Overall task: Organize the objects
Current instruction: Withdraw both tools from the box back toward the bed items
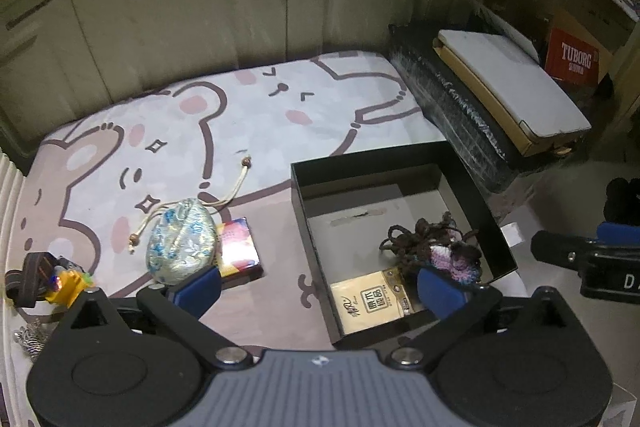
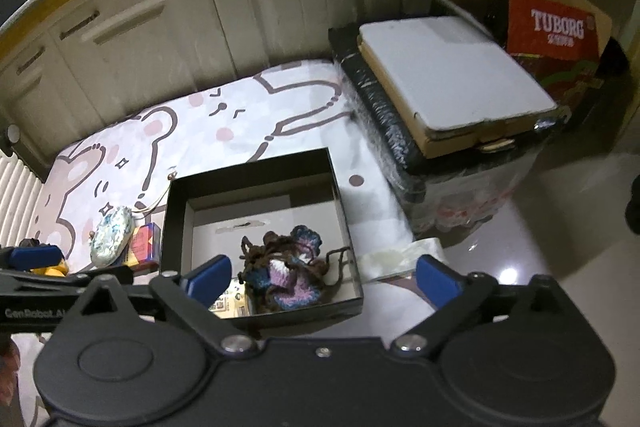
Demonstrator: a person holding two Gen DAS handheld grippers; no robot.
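A black open box (image 1: 476, 199) (image 2: 344, 211) sits on the cartoon-print mat (image 1: 248, 107) (image 2: 224, 115). Inside lie a crocheted purple-blue pouch with brown cord (image 1: 436, 247) (image 2: 286, 275) and a beige tissue pack (image 1: 372, 301) (image 2: 228, 303). Left of the box rest a silky blue-patterned drawstring pouch (image 1: 180, 241) (image 2: 112, 235) and a small colourful card box (image 1: 240, 247) (image 2: 144, 241). My left gripper (image 1: 320, 287) hangs open over the box's near left corner, holding nothing. My right gripper (image 2: 320, 281) stands wide open above the crocheted pouch, apart from it.
A black wrapped crate (image 1: 460, 107) (image 2: 384, 131) with a white-topped flat carton (image 1: 512, 83) (image 2: 452, 75) stands right of the mat. A red Tuborg box (image 1: 576, 57) (image 2: 556, 27) is behind it. Cabinet doors (image 1: 200, 7) line the back. A yellow toy (image 1: 66, 285) and straps lie at left.
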